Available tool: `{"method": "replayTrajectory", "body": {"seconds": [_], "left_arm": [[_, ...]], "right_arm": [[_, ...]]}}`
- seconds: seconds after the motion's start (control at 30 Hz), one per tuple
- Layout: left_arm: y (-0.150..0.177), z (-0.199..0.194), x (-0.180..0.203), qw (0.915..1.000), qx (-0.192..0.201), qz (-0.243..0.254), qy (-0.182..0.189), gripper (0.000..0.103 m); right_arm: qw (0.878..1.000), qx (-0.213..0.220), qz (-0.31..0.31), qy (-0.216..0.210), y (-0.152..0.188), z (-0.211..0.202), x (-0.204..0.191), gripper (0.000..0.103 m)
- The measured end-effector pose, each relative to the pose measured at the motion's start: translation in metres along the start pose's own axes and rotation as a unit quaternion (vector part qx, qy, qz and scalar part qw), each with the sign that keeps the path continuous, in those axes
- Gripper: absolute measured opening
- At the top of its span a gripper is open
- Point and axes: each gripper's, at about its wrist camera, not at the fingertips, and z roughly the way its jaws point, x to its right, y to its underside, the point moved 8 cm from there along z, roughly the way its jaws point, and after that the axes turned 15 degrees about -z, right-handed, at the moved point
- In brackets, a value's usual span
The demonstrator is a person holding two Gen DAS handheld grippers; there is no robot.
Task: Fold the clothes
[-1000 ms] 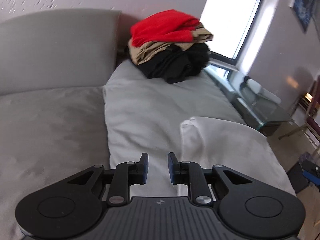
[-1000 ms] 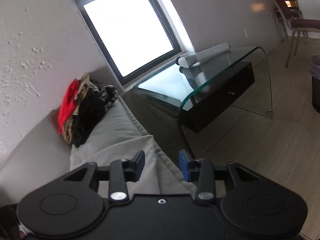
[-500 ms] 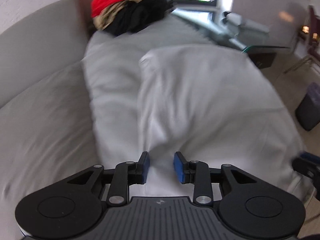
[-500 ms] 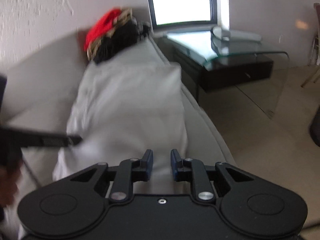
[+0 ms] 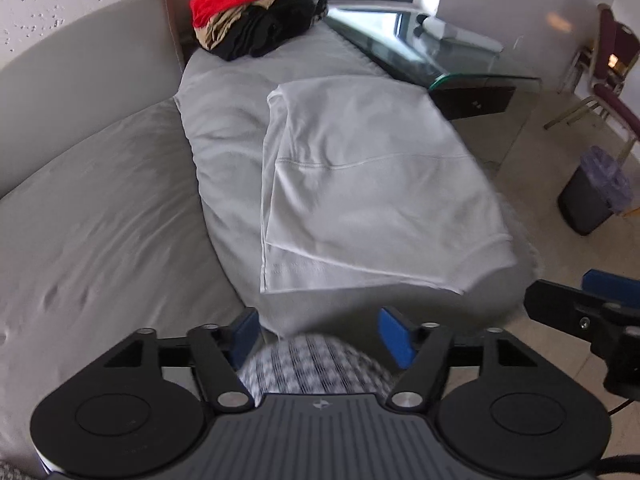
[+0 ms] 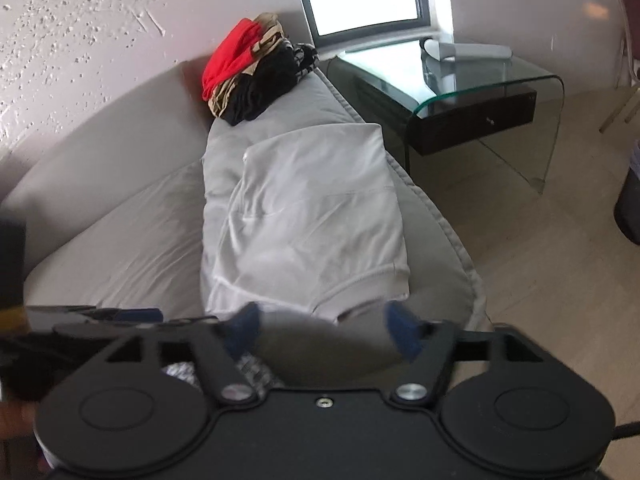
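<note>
We count two grippers, one folded garment, and one heap of clothes. The left gripper (image 5: 318, 334) has its two blue-padded jaws standing wide apart; they have just been opening, and nothing is pinched between them. Below the gap shows a rounded patch of black-and-white houndstooth fabric (image 5: 316, 368), finely woven, which we cannot identify further. The right gripper (image 6: 324, 330) has likewise just been opening: its jaws stand well apart with only the grey sofa cushion (image 6: 360, 344) seen between them, blurred.

Just ahead of both pairs of jaws lies the white garment (image 5: 360, 184), folded into a rough rectangle, soft and lightly creased, with a stitched seam across its middle and a hemmed edge nearest the jaws. It rests flat on the cushion, apart from every pad.

Far beyond the jaws, at the sofa's end, sits the pile of clothes (image 5: 256, 8): one red piece on top, one tan layer, black cloth beneath, all crumpled and rounded.

To the right of the jaws we see one glass side table (image 6: 480, 84) with bent, transparent edges, one dark waste bin (image 5: 592, 196) with a lilac liner, and smooth pale flooring.
</note>
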Motion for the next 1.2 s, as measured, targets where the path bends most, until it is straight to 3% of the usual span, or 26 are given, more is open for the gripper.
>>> {"method": "replayTrajectory", "body": {"seconds": [0.13, 0.27, 0.6, 1.2], "left_arm": [[0.006, -0.037, 0.002, 0.9998, 0.008, 0.002, 0.016, 0.09], [0.006, -0.068, 0.002, 0.9995, 0.02, -0.003, 0.025, 0.096], [0.013, -0.106, 0.0, 0.9984, 0.037, -0.018, 0.038, 0.096], [0.025, -0.079, 0.001, 0.999, 0.011, -0.019, 0.04, 0.096]], "right_arm": [[1.0, -0.009, -0.006, 0.002, -0.007, -0.033, -0.01, 0.095], [0.999, -0.024, -0.034, 0.012, -0.014, -0.063, -0.023, 0.1], [0.993, -0.029, -0.099, 0.063, -0.016, -0.102, -0.039, 0.102], [0.994, -0.048, -0.08, 0.06, -0.002, -0.081, -0.028, 0.102]]}}
